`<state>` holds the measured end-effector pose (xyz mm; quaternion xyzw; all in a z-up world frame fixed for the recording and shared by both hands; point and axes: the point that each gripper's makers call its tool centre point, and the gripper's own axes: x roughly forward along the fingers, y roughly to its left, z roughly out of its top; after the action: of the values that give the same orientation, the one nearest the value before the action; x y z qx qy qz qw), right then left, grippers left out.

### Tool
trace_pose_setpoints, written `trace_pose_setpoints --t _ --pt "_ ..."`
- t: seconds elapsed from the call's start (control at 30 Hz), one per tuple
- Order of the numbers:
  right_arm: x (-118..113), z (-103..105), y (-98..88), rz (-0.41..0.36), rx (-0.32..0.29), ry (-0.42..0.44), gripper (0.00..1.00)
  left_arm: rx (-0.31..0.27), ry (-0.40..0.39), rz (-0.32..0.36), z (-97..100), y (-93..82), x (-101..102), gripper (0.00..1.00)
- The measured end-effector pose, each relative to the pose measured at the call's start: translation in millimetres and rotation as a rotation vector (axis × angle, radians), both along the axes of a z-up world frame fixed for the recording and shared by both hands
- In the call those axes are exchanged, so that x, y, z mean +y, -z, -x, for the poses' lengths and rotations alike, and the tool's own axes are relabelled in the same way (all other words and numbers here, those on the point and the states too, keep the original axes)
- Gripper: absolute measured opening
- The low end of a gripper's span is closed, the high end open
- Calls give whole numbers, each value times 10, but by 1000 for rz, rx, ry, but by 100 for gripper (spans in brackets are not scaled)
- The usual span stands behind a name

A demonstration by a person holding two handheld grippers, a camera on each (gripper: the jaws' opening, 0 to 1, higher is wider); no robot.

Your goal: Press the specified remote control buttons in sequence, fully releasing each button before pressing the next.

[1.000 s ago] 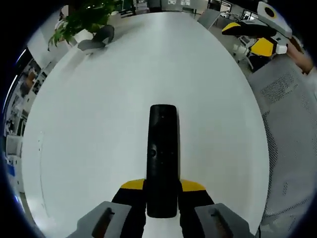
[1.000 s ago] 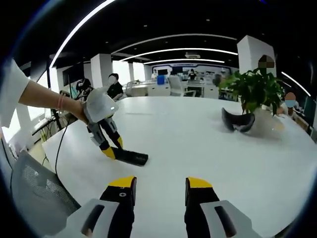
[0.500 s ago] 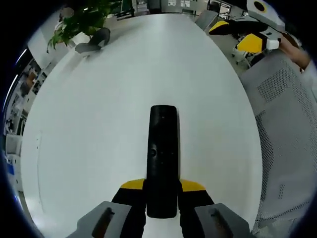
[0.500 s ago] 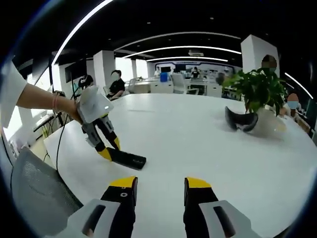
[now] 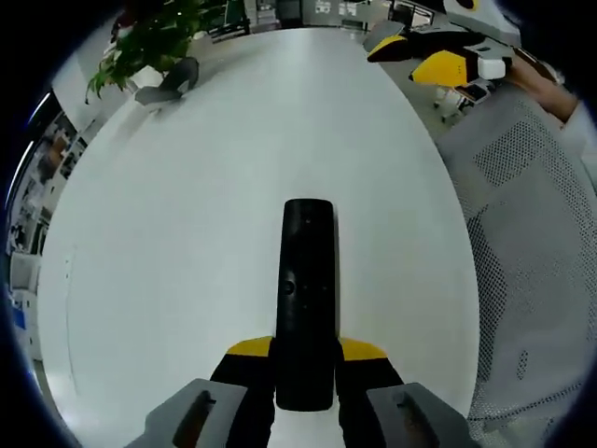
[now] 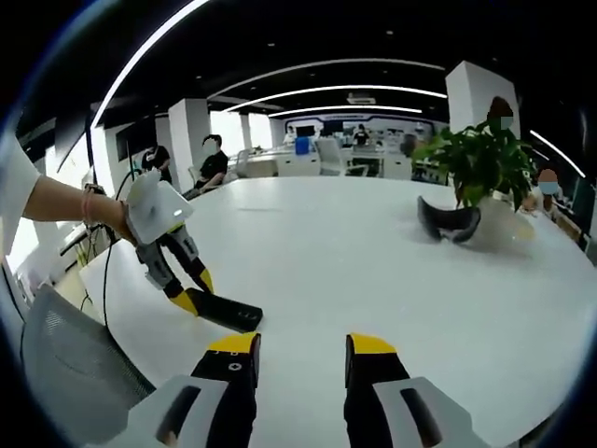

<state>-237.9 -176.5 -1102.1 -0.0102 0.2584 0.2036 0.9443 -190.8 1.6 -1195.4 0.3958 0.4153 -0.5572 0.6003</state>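
Left hand-held gripper (image 5: 306, 359) clamping a black remote control (image 5: 306, 303) above the white table (image 5: 205, 205), right hand-held gripper (image 6: 298, 350) wide apart, holding nothing, potted plant (image 6: 480, 163) beyond

In the right gripper view, the left gripper (image 6: 194, 301) with the remote (image 6: 222, 313) clamped between its jaws now sits lower and further left over the table (image 6: 373, 271) than a second ago, closer to the near edge. In the left gripper view, the right gripper (image 5: 415, 56) at the top right now reaches further left, with more of the mesh chair (image 5: 532, 252) showing.
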Motion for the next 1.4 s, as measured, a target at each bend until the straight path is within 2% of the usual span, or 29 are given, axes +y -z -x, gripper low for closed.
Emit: trace_pose_setpoints --t 0.6,1.4 --pt "61 16 18 -5 13 -32 32 4 -15 25 217 0 -4 23" --pt "71 23 33 7 22 -47 31 11 30 30 488 -4 -30 23"
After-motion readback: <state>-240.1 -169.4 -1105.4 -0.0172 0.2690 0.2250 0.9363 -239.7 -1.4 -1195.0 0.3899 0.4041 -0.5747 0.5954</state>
